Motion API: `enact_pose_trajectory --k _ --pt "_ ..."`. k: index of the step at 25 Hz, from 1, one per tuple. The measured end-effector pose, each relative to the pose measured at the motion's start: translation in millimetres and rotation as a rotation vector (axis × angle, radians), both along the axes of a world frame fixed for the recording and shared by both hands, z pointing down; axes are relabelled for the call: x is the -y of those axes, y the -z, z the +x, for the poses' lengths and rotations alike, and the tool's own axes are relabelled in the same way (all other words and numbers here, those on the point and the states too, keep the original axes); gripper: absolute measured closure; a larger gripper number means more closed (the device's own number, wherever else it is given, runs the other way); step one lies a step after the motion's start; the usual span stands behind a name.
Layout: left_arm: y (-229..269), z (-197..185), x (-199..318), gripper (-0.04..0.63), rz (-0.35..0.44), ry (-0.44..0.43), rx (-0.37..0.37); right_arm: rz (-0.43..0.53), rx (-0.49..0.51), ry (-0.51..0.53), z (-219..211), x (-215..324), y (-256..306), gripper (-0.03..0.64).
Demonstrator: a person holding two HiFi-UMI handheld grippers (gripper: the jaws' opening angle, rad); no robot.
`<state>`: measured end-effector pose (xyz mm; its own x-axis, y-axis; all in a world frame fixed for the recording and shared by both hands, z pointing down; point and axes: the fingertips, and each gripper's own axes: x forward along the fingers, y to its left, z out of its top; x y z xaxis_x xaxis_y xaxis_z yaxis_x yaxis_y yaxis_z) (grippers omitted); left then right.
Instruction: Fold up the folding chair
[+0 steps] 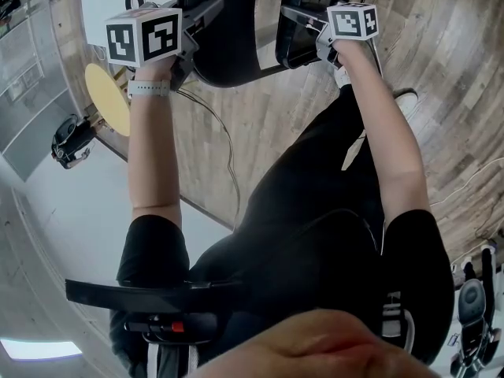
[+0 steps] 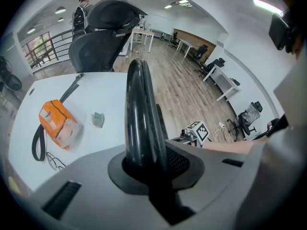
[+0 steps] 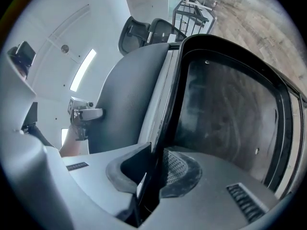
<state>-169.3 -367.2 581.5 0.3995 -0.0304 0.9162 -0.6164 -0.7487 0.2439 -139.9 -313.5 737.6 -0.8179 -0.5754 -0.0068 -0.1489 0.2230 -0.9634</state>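
The black folding chair [image 1: 228, 38] stands at the top of the head view, with its two panels close together. My left gripper [image 1: 206, 12] is shut on the rounded rim of the left panel [image 2: 136, 104], which runs up between its jaws in the left gripper view. My right gripper [image 1: 298, 16] is shut on the thin edge of the other, framed panel [image 3: 225, 119]. In the right gripper view that edge sits between the jaws of the right gripper [image 3: 151, 171]. There the grey panel [image 3: 129, 95] stands to the left, with the left gripper [image 3: 91, 113] on its far edge.
A white table [image 2: 105, 90] lies behind the chair with an orange pouch [image 2: 57, 123], a small tape roll [image 2: 97, 120] and glasses [image 2: 53, 161]. A black office chair [image 2: 100, 37] and a person [image 2: 81, 8] are beyond it. A cable [image 1: 224, 144] crosses the wooden floor.
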Motion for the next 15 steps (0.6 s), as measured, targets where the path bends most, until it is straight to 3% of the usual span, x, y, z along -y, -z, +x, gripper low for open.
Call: enact_pose_trajectory --k 4,7,11,15 --pt "1 4 0 0.531 0.004 -0.003 -0.024 0.02 0.002 -0.012 2 2 1 0.566" --pt "4 7 -3 0.414 0.024 -0.034 -0.044 0.062 -0.052 -0.014 6 0 1 0.551" --pt "27 -10 13 0.39 0.158 0.005 -0.059 0.05 -0.139 -0.055 29 -2 -9 0.412" --pt "54 -21 13 0.379 0.268 0.083 -0.117 0.081 -0.214 -0.143 80 -12 -1 0.41"
